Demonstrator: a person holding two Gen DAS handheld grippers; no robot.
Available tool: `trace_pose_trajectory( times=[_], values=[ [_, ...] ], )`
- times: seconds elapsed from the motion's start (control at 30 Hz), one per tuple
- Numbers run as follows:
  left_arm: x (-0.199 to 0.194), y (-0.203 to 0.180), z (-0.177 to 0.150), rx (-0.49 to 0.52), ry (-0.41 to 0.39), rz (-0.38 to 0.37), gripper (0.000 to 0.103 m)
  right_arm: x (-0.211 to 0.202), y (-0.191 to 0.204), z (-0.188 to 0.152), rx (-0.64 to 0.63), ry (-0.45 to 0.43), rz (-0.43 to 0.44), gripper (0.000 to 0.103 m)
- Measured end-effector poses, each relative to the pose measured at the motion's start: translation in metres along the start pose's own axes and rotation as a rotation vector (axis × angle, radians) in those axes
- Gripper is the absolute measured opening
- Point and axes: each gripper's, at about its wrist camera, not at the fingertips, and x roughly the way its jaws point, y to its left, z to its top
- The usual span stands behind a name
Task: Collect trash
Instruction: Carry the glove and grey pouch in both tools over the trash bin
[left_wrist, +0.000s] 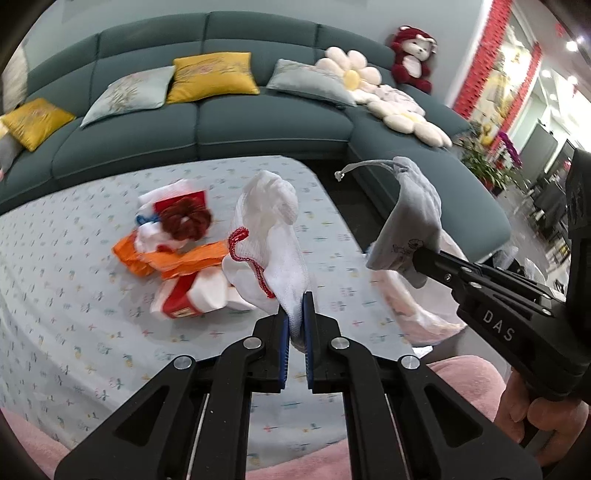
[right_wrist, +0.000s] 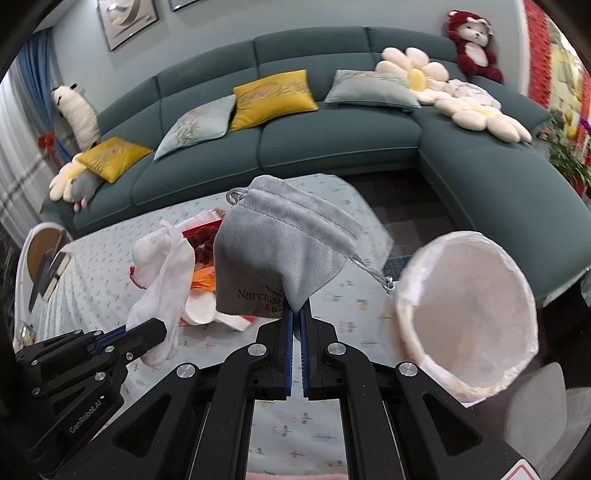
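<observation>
My left gripper (left_wrist: 296, 314) is shut on a white mesh bag (left_wrist: 269, 236) with a red drawstring, held above the table; it also shows in the right wrist view (right_wrist: 162, 280). My right gripper (right_wrist: 295, 317) is shut on a grey velvet drawstring pouch (right_wrist: 273, 251), also seen in the left wrist view (left_wrist: 413, 218), held in the air. A bin lined with a white bag (right_wrist: 469, 306) stands at the table's right edge, just right of the pouch. A pile of trash (left_wrist: 177, 243) with orange and red-white wrappers lies on the table.
The table has a light blue patterned cloth (left_wrist: 74, 295). A teal sectional sofa (right_wrist: 332, 140) with cushions and plush toys runs behind and to the right. A small round side table (right_wrist: 44, 258) stands at the far left. Pink fabric (left_wrist: 461, 373) lies at the near edge.
</observation>
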Motion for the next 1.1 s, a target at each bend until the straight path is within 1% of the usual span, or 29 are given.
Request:
trace_pose_trajectory(
  times=[0.37, 0.6, 0.9, 1.1],
  values=[
    [0.011, -0.068, 0.012, 0.113, 0.002, -0.067, 0.006, -0.020, -0.064, -0.015, 0.097, -0.023, -0.068, 0.004],
    [0.027, -0.111, 0.018, 0.174, 0.017, -0.120, 0.006, -0.029, -0.106, -0.022, 0.163, -0.038, -0.112, 0.003],
    [0.052, -0.157, 0.024, 0.234, 0.047, -0.200, 0.007, -0.023, -0.153, -0.027, 0.233, -0.030, -0.149, 0.004],
    [0.075, -0.183, 0.031, 0.259, 0.079, -0.219, 0.007, -0.012, -0.182, -0.027, 0.271, -0.019, -0.168, 0.004]
  ],
)
